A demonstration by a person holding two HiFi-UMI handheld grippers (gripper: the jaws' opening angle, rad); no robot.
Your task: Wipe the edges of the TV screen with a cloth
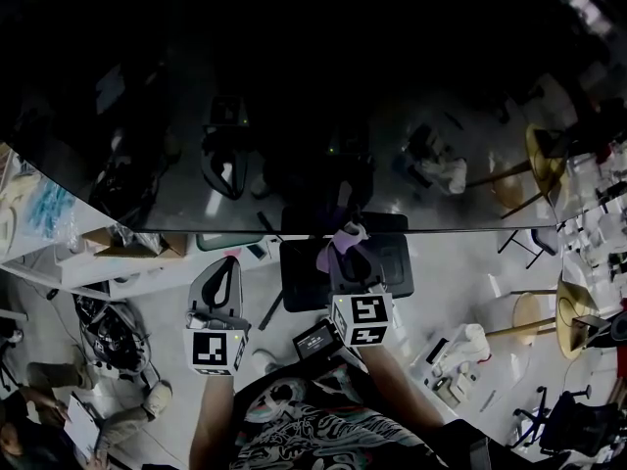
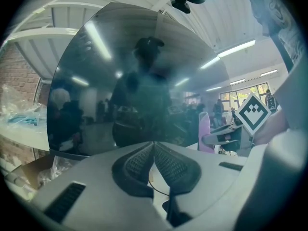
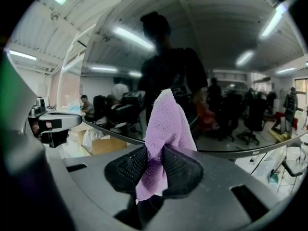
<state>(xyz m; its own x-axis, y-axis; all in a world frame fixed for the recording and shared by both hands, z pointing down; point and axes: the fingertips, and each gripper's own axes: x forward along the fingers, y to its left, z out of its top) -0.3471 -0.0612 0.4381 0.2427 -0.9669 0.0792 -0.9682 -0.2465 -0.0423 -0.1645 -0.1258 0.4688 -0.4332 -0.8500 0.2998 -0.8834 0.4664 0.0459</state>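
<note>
Two hand-held grippers work below a large dark TV screen (image 1: pixel 294 96). Right gripper (image 3: pixel 155 165): the jaws are closed onto a lilac cloth (image 3: pixel 166 124). They pinch it low in its folds, so a soft peak stands up past the pads and a short tail hangs beneath. Left gripper (image 2: pixel 154 150): the jaws meet at the tips with nothing between them. It sits to the left of the right gripper, just below the screen and apart from it. The screen is glossy and mirrors the room. Its lower edge (image 1: pixel 460 229) runs across the head view, and the cloth's peak lies at that edge near its middle; contact cannot be confirmed.

Handling, by judgement: the cloth is light, limp and compressible, so a hold close to the working end should keep it from folding away under pressure. The panel is probably thin and easily marked, so only fabric, never the hard jaw tips, should bear on the edge, and lightly.
</note>
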